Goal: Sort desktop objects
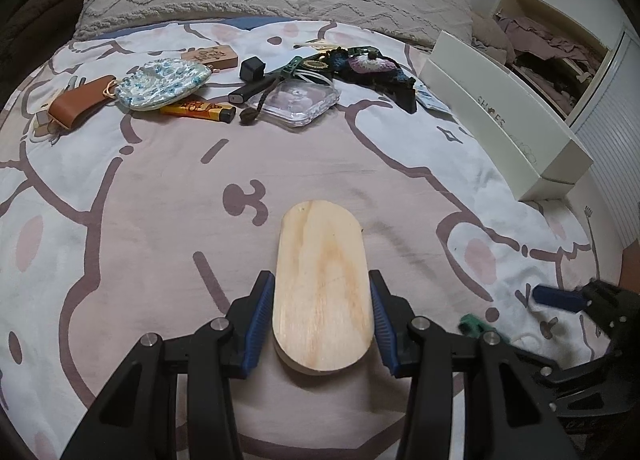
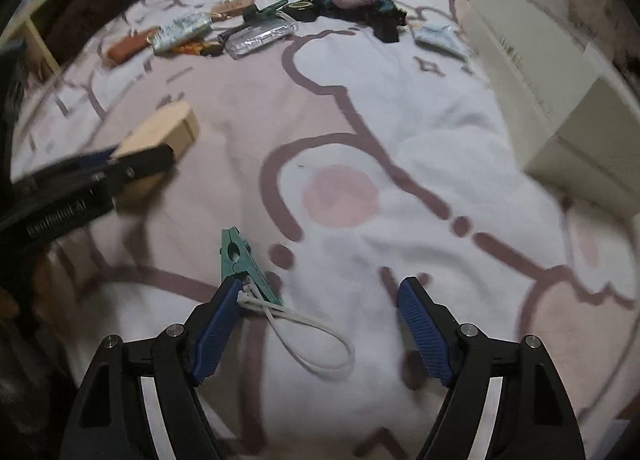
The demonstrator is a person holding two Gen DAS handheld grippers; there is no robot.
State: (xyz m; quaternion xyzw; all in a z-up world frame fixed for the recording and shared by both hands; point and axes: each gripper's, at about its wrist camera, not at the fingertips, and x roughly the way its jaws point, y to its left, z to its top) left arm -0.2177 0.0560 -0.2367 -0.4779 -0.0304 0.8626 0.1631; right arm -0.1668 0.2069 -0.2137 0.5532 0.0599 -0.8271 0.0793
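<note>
Your left gripper was closed on a rounded wooden block, its blue pads pressed against the block's two long sides, low over a bed cover printed with pink cartoon shapes. Across the far side of the bed lay the unsorted clutter: a brown leather key holder, a blue-and-white patterned pouch, an orange lighter, a clear plastic case and a dark crocheted piece. A white shoe box stood along the right edge.

Your right gripper stood wide with nothing clamped. A green clothes peg with a loop of white cord lay on the cover just beside the left pad; whether the pad touched the peg could not be told. The loop lay between the fingers.

To finish this step well, you would likely need to lift the right gripper straight up so the cord did not snag, and keep the block level in the left until you set it down flat, clear of the peg
</note>
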